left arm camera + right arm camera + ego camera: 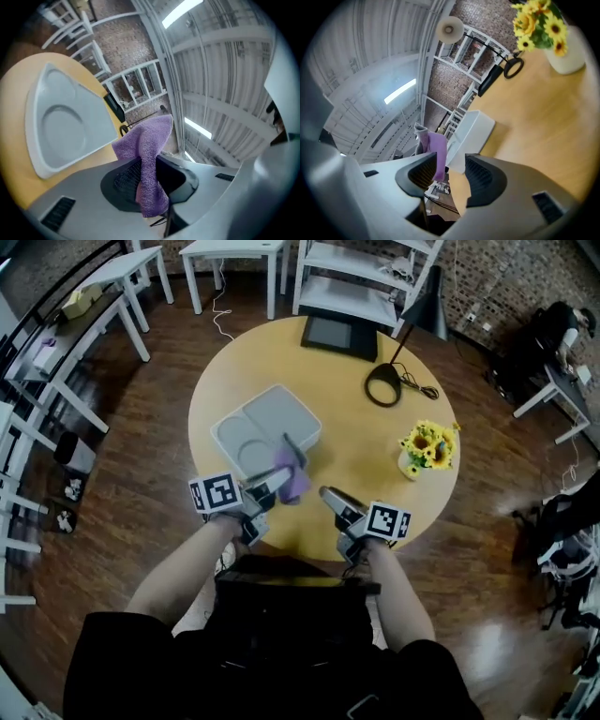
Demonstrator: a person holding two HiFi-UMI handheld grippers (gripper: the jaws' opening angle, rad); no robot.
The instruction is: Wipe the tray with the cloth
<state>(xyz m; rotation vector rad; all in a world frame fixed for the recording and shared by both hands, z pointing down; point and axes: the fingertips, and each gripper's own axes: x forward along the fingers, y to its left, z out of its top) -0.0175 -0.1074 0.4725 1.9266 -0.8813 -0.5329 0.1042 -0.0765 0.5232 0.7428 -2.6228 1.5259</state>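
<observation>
The left gripper (pixel 149 187) clenches the purple cloth (pixel 147 140), the tray (pixel 61 126) just ahead of it; the right gripper (pixel 450 176) beside it gapes empty.

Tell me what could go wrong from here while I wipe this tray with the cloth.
1. The left gripper pinches only a narrow fold of the purple cloth in its jaws, and the rest hangs loose, so dragging it could pull it free.
2. The tray lies unheld near the edge of the round table. The right gripper is open and empty, so the tray may slide under wiping.
</observation>
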